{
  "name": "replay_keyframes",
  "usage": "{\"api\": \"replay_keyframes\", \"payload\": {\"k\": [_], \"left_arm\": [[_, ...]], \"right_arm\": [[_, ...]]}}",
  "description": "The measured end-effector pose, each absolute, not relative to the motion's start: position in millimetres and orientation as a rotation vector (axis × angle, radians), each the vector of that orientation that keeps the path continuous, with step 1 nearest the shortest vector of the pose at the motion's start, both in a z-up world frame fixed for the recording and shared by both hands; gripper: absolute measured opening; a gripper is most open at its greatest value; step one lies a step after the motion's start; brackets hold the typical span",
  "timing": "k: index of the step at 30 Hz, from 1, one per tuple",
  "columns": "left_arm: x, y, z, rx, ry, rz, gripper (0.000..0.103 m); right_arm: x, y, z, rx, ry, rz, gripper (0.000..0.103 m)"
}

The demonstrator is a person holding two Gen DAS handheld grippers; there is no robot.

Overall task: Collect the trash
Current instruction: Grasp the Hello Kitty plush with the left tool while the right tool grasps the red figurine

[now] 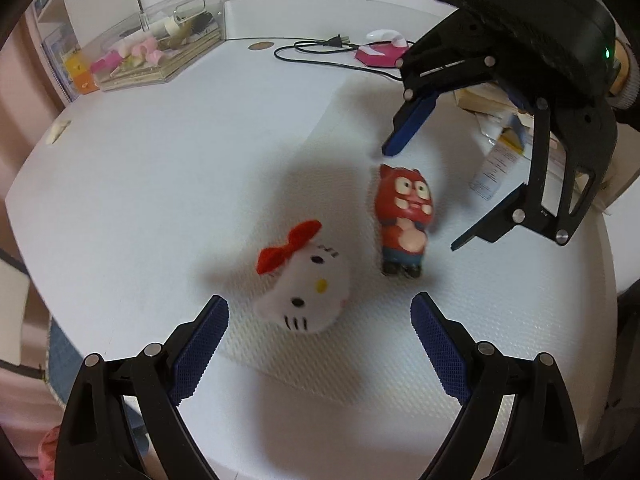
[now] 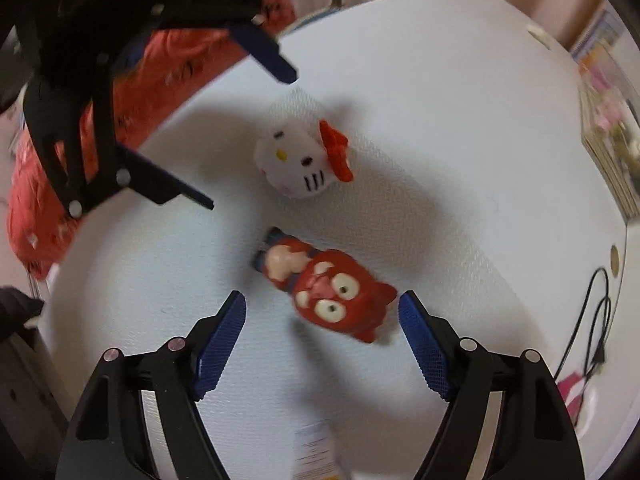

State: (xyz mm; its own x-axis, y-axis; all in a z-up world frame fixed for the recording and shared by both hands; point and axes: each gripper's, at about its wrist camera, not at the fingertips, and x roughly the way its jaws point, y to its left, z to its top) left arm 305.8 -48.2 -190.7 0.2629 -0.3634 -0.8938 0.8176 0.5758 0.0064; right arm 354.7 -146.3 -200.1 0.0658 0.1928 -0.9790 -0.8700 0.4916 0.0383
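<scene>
Two toys on the white table point(image 1: 160, 184) — a white cat plush point(image 1: 302, 292) w/ red bow, and just beside it a red figurine point(image 1: 404, 220) lying on its back. Left gripper point(image 1: 320, 324) hangs over the plush, jaws spread, nothing pinched. Right gripper point(image 2: 322, 316) is down around the figurine's head, jaws apart, pads not touching it. Clear organizer box point(image 1: 160, 44) sits at the far edge, black cord point(image 1: 320, 54) & pink gadget point(image 1: 382, 54) near it.
</scene>
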Motion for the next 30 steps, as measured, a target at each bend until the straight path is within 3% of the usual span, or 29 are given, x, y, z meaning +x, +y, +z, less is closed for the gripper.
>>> {"api": "replay_keyframes", "payload": {"k": [2,4,13,18,30], "left_arm": [[311,-50,-197,0.536,1.02,-0.855,0.09],[314,-52,-203,0.541,1.024,-0.864,0.08],[321,-61,-217,0.582,1.03,-0.887,0.072],[326,-59,-216,0.564,1.03,-0.877,0.059],[324,-51,-214,0.501,1.034,-0.853,0.053]], "right_arm": [[360,-145,-204,-0.697,1.26,0.909,0.069],[362,-143,-208,-0.715,1.259,0.913,0.067],[370,-138,-224,-0.752,1.27,0.931,0.065],[384,-142,-220,-0.665,1.279,0.928,0.058],[385,-126,-222,-0.729,1.244,0.985,0.059]]}}
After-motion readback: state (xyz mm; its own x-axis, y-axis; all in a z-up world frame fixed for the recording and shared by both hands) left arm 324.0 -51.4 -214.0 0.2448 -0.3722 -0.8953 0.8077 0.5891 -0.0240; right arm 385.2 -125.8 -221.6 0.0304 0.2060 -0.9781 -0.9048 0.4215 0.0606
